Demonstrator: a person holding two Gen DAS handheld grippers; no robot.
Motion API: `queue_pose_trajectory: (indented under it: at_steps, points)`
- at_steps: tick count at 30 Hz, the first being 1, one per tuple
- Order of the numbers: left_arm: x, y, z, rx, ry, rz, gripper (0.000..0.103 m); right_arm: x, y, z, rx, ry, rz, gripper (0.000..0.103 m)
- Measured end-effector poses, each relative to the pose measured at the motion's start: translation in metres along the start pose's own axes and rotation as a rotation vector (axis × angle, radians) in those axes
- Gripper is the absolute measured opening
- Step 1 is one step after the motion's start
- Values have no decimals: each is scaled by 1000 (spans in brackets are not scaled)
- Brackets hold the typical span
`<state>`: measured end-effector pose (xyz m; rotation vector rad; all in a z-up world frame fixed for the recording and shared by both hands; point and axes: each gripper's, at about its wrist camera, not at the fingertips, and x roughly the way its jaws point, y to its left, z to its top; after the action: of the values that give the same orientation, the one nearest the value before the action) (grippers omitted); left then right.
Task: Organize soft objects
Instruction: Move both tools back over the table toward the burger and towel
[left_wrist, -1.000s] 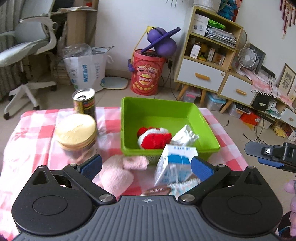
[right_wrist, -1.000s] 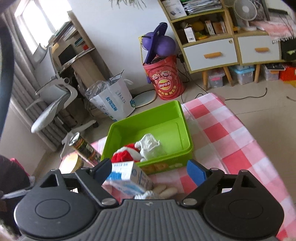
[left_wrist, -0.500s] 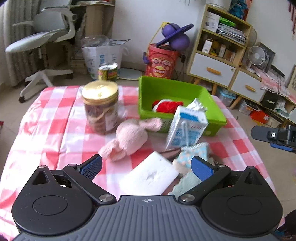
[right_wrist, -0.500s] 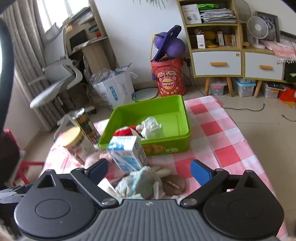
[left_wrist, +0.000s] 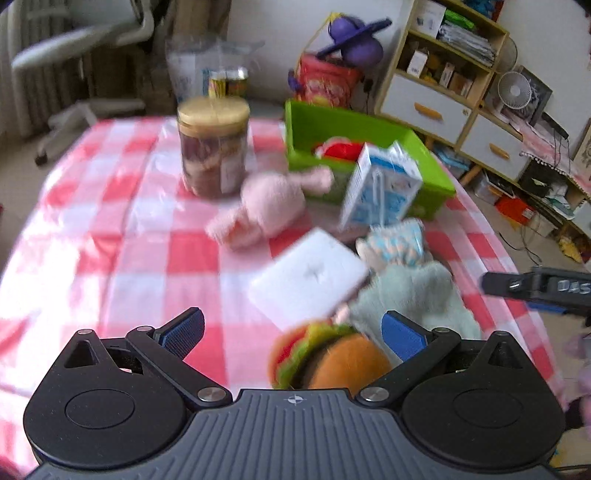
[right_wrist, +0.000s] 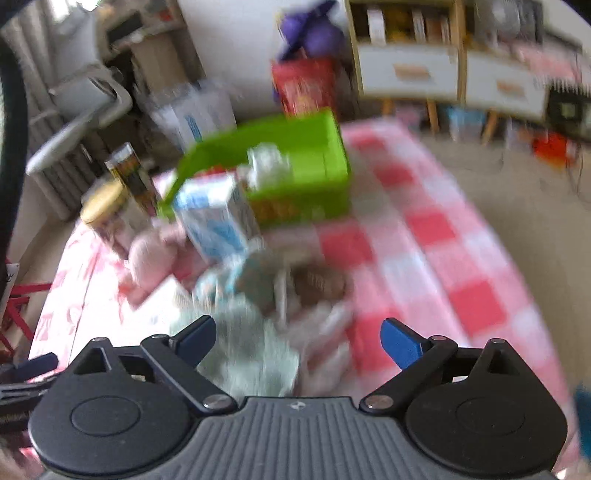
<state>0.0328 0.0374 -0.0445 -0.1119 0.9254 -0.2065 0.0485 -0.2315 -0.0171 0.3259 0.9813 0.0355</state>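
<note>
A green bin (left_wrist: 369, 127) at the far right of the table holds a red and white plush (left_wrist: 338, 149); it also shows in the right wrist view (right_wrist: 306, 173). A pink plush rabbit (left_wrist: 266, 205), a patterned soft toy (left_wrist: 397, 242), a pale green cloth (left_wrist: 413, 299) and a plush burger (left_wrist: 328, 356) lie in front of the bin. My left gripper (left_wrist: 291, 330) is open just behind the burger. My right gripper (right_wrist: 297, 338) is open above the pale green cloth (right_wrist: 251, 350), its view blurred.
A milk carton (left_wrist: 380, 186) stands against the bin front. A gold-lidded jar (left_wrist: 212, 146) and a can (left_wrist: 227, 83) stand to the left. A white flat pad (left_wrist: 308, 275) lies mid-table. The checked cloth (left_wrist: 110, 240) is bare on the left.
Both grippers have pulled back from the bin toward the near edge. The burger and the pale green cloth have come into view. Both stay open.
</note>
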Motion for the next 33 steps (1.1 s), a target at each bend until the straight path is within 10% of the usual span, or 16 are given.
queue_pose_trajectory:
  at_steps: [9,20,33]
  points:
    - [12,-11,-10,18,79,-87,89,18,17,-17,-25,93,36,67]
    - [15,-8,-11,14,103,-86,68,28,11,-28,-49,111,29,0]
    - [7,-4,-6,-2,73,-102,54,-11,1,-7,-2,-16,81,0]
